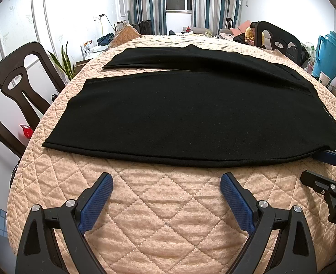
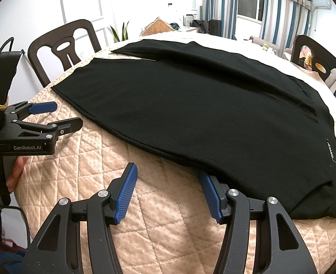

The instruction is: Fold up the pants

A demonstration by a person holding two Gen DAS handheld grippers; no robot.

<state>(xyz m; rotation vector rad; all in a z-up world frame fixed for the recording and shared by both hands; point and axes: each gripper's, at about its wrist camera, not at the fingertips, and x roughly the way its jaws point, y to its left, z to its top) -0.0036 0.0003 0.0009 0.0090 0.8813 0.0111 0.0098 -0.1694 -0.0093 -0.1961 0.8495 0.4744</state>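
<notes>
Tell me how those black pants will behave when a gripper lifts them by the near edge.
The black pants lie flat and follow the quilted table cover, so they will probably sag limply from any pinch. The knit looks thick, so perhaps weighty. The hemmed near edge should give the open right gripper something to pinch.

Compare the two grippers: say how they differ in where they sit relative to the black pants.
The left gripper sits short of the pants, both fingers over bare quilt. The right gripper sits at the hem near the waist end, one finger against or under the cloth, the other over quilt. Both are open, holding nothing, with blue pads.
</notes>
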